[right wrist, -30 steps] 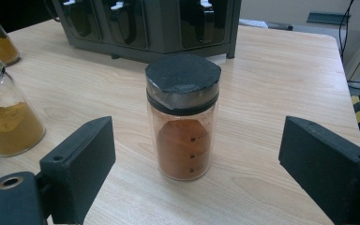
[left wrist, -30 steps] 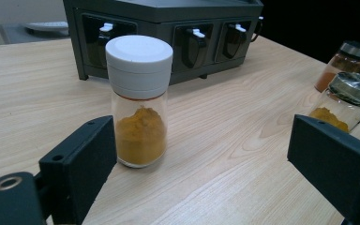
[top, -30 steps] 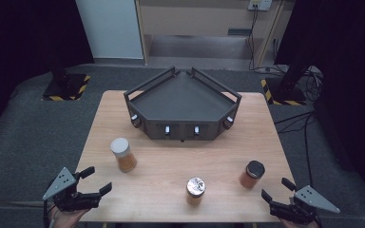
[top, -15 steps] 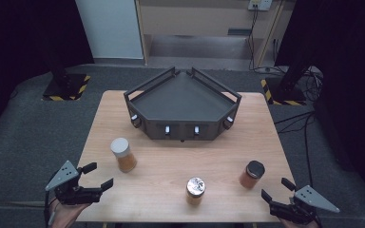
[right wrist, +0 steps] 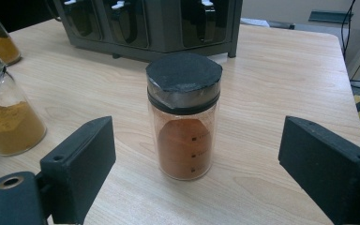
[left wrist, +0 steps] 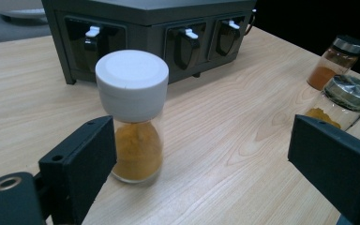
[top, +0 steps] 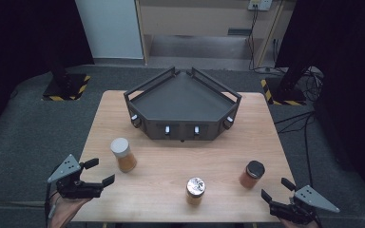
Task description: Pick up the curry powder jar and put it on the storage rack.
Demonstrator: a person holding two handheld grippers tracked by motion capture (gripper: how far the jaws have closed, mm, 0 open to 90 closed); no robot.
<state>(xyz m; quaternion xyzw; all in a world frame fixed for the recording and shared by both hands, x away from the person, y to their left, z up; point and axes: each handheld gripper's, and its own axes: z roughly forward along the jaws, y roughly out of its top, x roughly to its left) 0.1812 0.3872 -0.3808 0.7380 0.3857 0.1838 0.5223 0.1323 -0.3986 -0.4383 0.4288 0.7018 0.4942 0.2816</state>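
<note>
Black jaws gape wide and hold nothing on both your grippers, so you're at the reach-in step: left gripper (top: pixel 97 172) faces the white-capped jar (top: pixel 123 154) just ahead on the table (top: pixel 171 161), right gripper (top: pixel 274 189) faces the black-lidded jar (top: pixel 252 174). Next, I'd judge, push forward until a jar sits between the pads, then close. Watch the near table edge; the silver-lidded jar (top: pixel 195 190) stands between them, the rack (top: pixel 183 105) well beyond.

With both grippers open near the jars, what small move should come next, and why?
Probably ease the left hand-held gripper forward around the white-lidded spice jar: its jaws stand open, the jar is upright just ahead, off toward one jaw and untouched.
</note>
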